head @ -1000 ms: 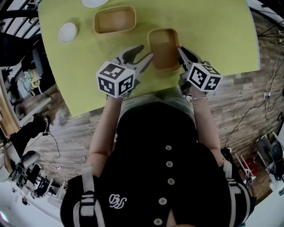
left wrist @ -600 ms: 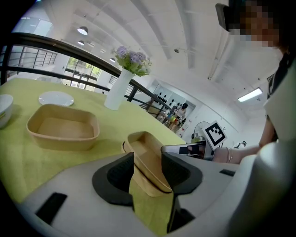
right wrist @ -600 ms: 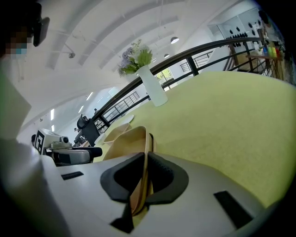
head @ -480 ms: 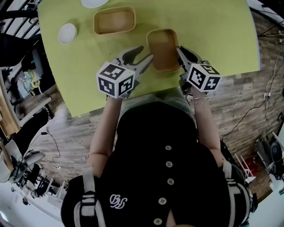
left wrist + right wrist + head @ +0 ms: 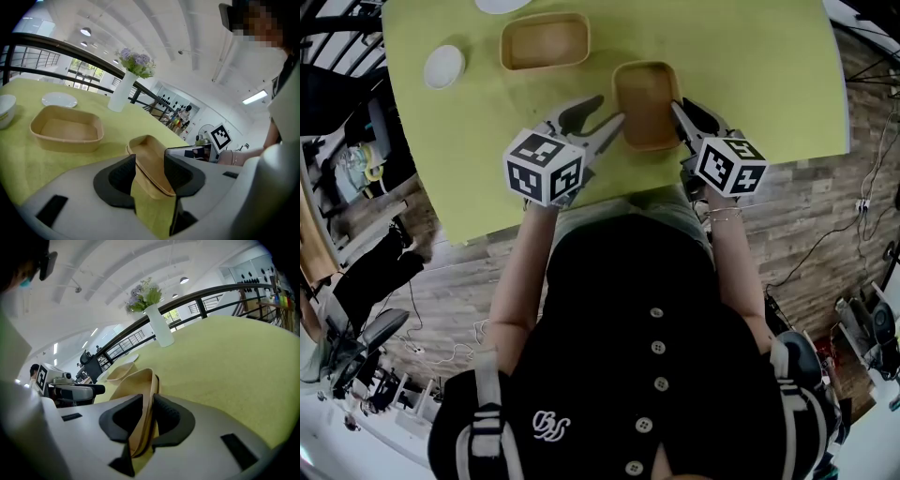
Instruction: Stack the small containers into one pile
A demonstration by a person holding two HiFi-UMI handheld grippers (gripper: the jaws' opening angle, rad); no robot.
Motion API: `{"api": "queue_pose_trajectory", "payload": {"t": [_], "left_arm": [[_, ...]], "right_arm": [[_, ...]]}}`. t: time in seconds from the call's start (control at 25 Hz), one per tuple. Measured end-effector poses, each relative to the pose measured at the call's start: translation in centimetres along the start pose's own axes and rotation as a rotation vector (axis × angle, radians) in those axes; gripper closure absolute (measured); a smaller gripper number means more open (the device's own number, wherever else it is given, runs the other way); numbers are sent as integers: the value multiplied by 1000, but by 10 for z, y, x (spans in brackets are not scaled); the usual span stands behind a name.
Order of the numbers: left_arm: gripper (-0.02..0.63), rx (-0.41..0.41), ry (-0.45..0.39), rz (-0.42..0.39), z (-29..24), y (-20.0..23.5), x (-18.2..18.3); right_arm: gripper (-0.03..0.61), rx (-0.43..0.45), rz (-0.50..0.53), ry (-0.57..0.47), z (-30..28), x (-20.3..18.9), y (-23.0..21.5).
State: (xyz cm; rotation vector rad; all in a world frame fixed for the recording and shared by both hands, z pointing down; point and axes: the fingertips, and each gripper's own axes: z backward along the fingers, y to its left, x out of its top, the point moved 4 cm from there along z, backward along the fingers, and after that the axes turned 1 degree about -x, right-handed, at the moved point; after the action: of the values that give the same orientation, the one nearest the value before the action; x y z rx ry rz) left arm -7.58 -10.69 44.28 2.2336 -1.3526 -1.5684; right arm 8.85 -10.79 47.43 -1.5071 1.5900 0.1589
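Two tan rectangular containers sit on the yellow-green table. The far one [image 5: 544, 42] [image 5: 65, 129] stands alone. The near one [image 5: 647, 98] [image 5: 152, 161] [image 5: 136, 383] lies flat between my grippers. My left gripper [image 5: 602, 114] [image 5: 150, 161] stands open at its left side, with the left wall between the wide jaws. My right gripper [image 5: 684, 111] [image 5: 147, 404] is at its right side. Those jaws are opening, and the thin right wall stands between them, close to the pads.
A small white bowl [image 5: 443, 66] [image 5: 5, 110] and a white plate [image 5: 500, 5] [image 5: 59, 99] sit at the table's far left. A white vase with purple flowers [image 5: 124, 89] [image 5: 157, 319] stands at the back. The table's near edge [image 5: 609, 202] runs just below the grippers.
Both grippers and both containers stay where they were; only the head view shifts slightly.
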Motion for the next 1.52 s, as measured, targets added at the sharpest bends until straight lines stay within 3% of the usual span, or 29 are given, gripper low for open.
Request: {"api": "queue_pose_trajectory", "payload": {"t": [0.24, 0.48, 0.88, 1.2, 1.52], "left_arm": [[420, 3, -9, 1, 3, 3, 2], [420, 14, -23, -11, -6, -26, -1], [420, 50, -70, 31, 19, 21, 11], [439, 117, -119, 98, 58, 78, 32], [437, 235, -202, 129, 42, 51, 29]], "right_arm": [[453, -15, 42, 9, -2, 3, 2], [434, -7, 95, 0, 23, 8, -9], [425, 16, 186, 10, -16, 31, 24], [428, 63, 245, 30, -66, 59, 77], [425, 191, 344, 14, -46, 64, 78]]}}
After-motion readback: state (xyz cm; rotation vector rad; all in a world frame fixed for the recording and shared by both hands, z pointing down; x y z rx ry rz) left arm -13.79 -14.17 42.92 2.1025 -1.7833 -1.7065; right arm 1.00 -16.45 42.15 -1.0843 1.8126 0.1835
